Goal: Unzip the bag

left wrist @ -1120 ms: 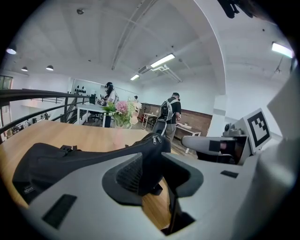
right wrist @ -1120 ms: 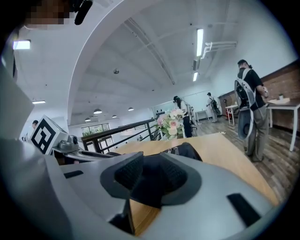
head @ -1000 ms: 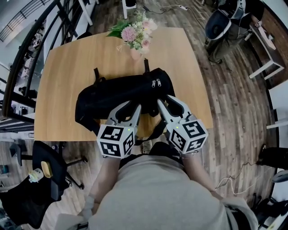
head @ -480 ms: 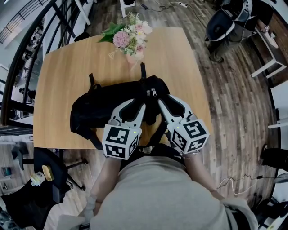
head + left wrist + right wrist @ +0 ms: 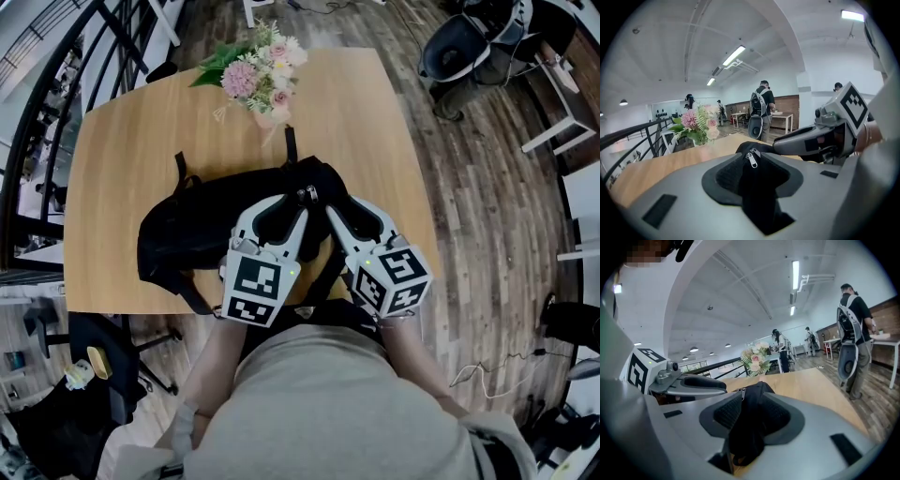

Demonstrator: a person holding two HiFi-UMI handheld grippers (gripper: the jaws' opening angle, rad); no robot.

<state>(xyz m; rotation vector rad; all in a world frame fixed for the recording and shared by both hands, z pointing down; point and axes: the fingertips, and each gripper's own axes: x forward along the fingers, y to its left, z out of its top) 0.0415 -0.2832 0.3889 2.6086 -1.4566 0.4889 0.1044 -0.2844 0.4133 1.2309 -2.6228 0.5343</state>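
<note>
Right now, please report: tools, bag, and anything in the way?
Left tool shut on bag by zipper pull. Right tool opening, bag fabric between jaws. Flowers stand beyond bag, apart.

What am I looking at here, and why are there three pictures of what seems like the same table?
A person holds a two-jaw gripper in each hand; no robot is there. One picture looks down from a camera on the person's head; the other two come from cameras riding on the grippers. On the wooden table are a black bag and flowers. The left gripper pinches the bag near its zipper pull; the right gripper's jaws are opening, with bag fabric between them.
</note>
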